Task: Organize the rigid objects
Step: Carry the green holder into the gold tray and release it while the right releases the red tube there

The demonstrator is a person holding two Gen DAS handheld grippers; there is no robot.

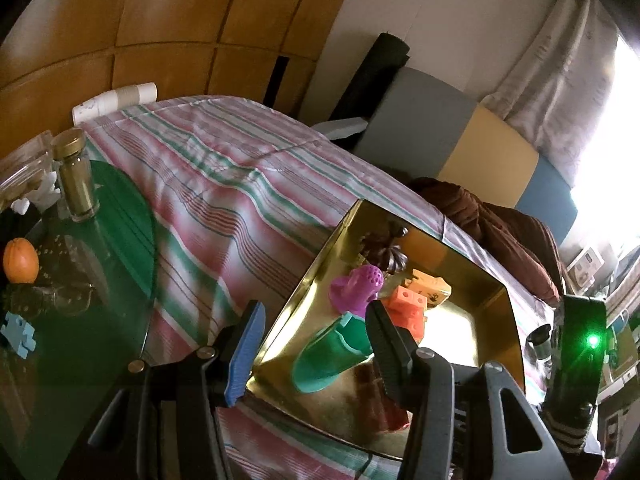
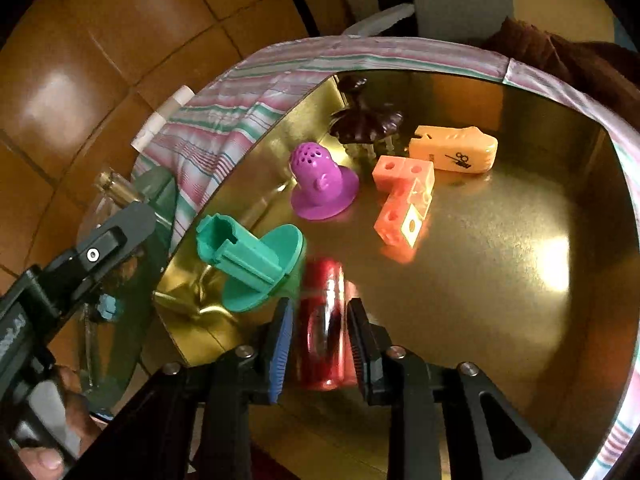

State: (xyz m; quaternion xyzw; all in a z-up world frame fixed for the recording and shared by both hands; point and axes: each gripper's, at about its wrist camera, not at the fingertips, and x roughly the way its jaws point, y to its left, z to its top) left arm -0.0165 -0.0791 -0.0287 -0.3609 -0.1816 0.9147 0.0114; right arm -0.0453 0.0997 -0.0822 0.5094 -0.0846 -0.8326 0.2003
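Observation:
A gold metal tray (image 2: 500, 320) lies on the striped cloth. In it are a green flanged plastic piece (image 2: 256, 264), a purple perforated cap (image 2: 320, 184), an orange cube block (image 2: 404, 200), a yellow-orange piece (image 2: 456, 152) and a dark brown object (image 2: 368, 120). A red shiny cylinder (image 2: 326, 320) stands blurred between my right gripper's (image 2: 320, 328) fingers, low over the tray floor; a thin gap shows at the blue pad. My left gripper (image 1: 316, 344) stands open and empty over the tray's near left wall (image 1: 296, 296), close to the green piece (image 1: 332, 352).
A green glass tabletop (image 1: 104, 240) at the left carries a gold-lidded jar (image 1: 76, 176), an orange fruit (image 1: 20, 260), a blue puzzle piece (image 1: 18, 332) and a glass dish (image 1: 24, 164). The striped cloth (image 1: 224, 184) spreads beyond the tray. A brown garment (image 1: 500, 224) and cushions lie behind.

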